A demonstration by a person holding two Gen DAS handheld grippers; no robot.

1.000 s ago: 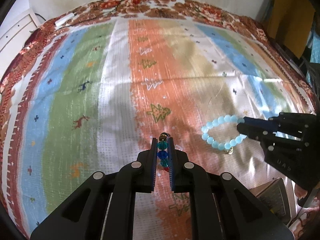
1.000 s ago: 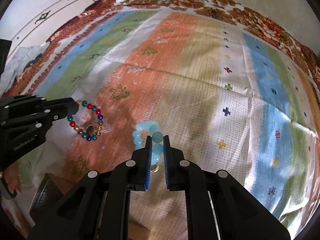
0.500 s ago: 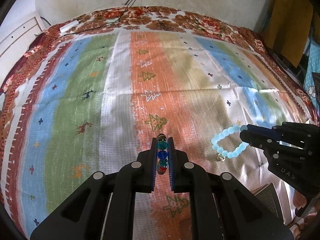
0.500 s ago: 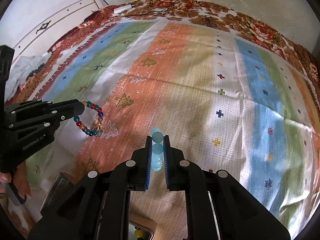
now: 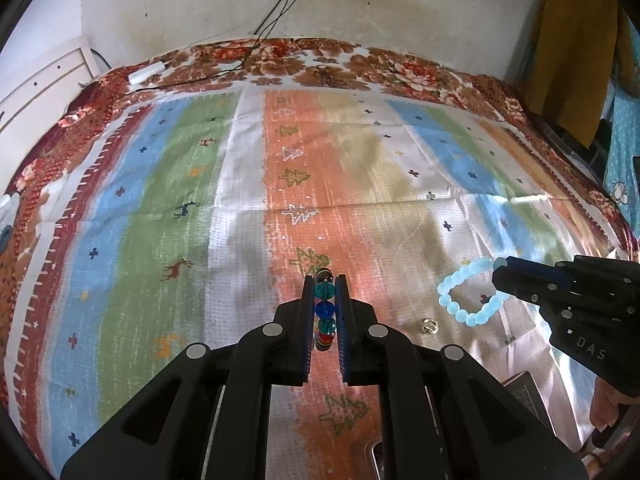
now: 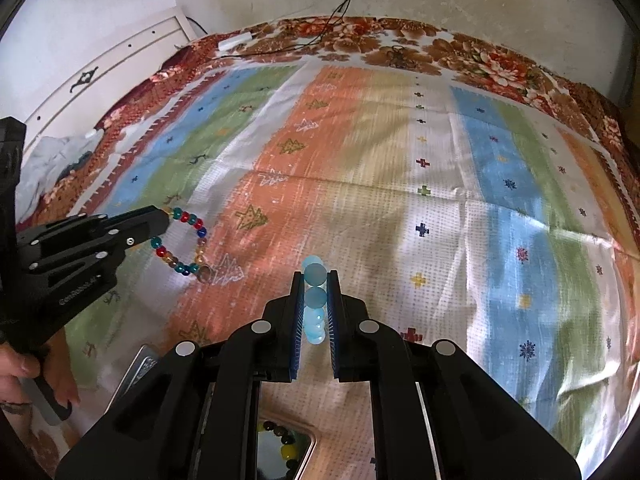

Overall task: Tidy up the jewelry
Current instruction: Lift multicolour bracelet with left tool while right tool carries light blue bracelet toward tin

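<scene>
Above the striped bedcover (image 5: 248, 184), two bead bracelets are held clear of the cloth, one in each tool. A multicoloured bead bracelet (image 6: 182, 240) is pinched by the left gripper (image 5: 325, 304), its loop hanging beside the orange stripe (image 5: 296, 152) of the bedcover. A pale blue bead bracelet (image 5: 466, 292) is pinched by the right gripper (image 6: 315, 300), also over the bedcover, on the far side of the same stripe from the first. Only a few round beads of each are clamped between the jaws, so a slip is judged likely if either grip is eased or swung quickly. A small gold charm (image 5: 430, 325) dangling under the blue loop could be snagged on the woven cloth. An open box with dark and yellow beads (image 6: 286, 446) is seen at the bedcover's near edge; a bracelet could be dropped short of it
</scene>
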